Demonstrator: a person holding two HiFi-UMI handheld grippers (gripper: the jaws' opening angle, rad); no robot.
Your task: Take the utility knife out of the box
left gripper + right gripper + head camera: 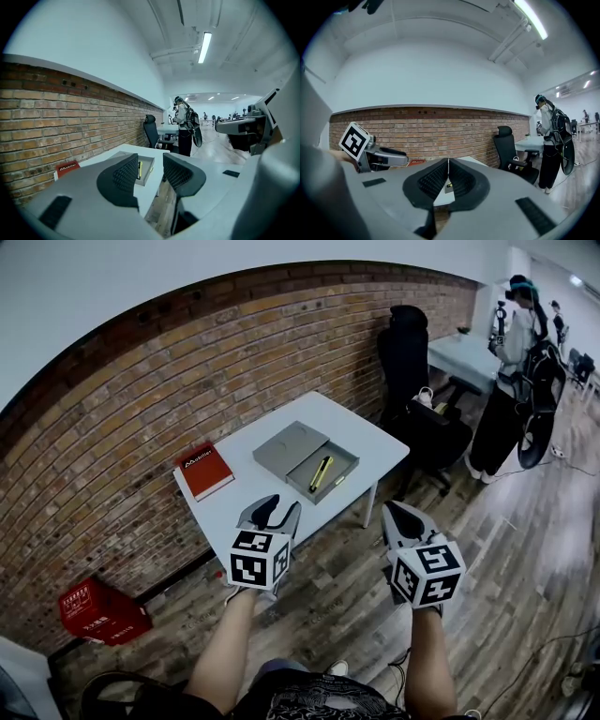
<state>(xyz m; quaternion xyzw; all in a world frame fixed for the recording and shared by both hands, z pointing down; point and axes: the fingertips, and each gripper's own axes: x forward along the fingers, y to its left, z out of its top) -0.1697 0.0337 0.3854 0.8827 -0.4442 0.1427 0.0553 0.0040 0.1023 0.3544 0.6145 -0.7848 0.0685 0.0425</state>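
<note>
A grey box (305, 458) lies on the white table (375, 451), its tray slid open. In the tray rests the yellow and black utility knife (321, 473). Both grippers hover short of the table's near edge, above the wooden floor. My left gripper (279, 508) is open with nothing between its jaws. The left gripper view looks between those jaws (150, 171) at the box (146, 169) and the knife (139, 169). My right gripper (394, 510) is shut and empty, its pads touching in the right gripper view (448, 174).
A red book (205, 471) lies at the table's left end, against the brick wall. A black office chair (412, 381) stands beyond the table's right end. A person with a backpack (520, 371) stands by a second desk (464, 357). A red crate (98, 611) sits on the floor at left.
</note>
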